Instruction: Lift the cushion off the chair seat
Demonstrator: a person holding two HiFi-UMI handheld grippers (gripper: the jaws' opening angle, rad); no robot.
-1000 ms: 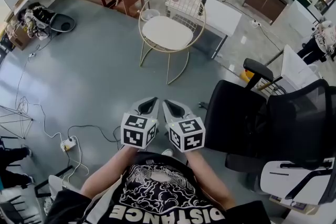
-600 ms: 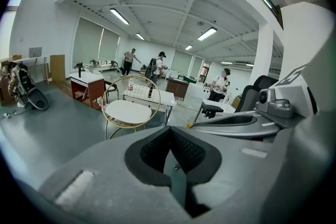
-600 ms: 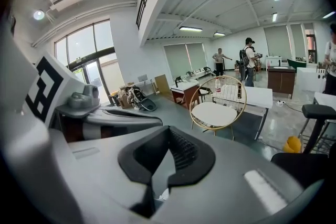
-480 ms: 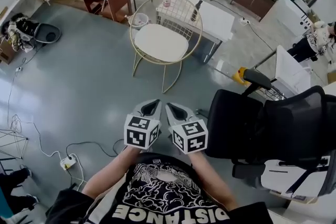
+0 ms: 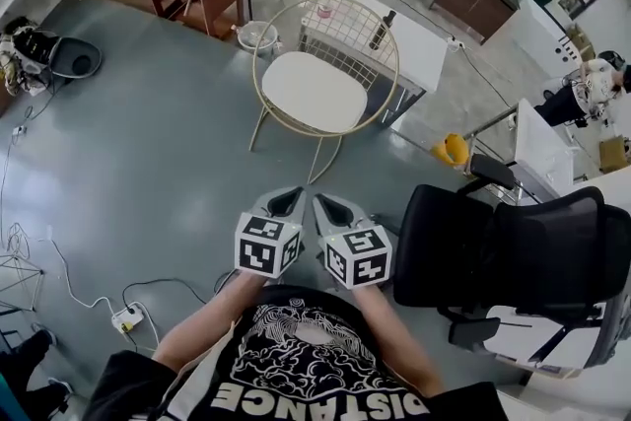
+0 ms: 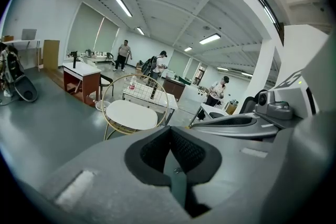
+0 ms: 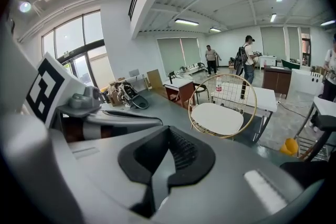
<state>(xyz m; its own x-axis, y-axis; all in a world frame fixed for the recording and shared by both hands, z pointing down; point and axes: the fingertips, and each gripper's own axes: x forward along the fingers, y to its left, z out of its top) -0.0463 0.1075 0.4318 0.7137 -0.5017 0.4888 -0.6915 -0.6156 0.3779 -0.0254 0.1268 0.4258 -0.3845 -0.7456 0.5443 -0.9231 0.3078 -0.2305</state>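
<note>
You are facing the chair (image 5: 347, 23), the cushion (image 5: 315, 92) is lying flat on it straight ahead and well apart, and you are holding the left gripper (image 5: 283, 202) and right gripper (image 5: 330, 205) side by side, both closed and empty, neither one nearer.

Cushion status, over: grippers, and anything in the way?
Both shut, empty: left gripper, right gripper, short of the chair. White cushion on the seat, untouched. To the right, black office chair, off the path.
</note>
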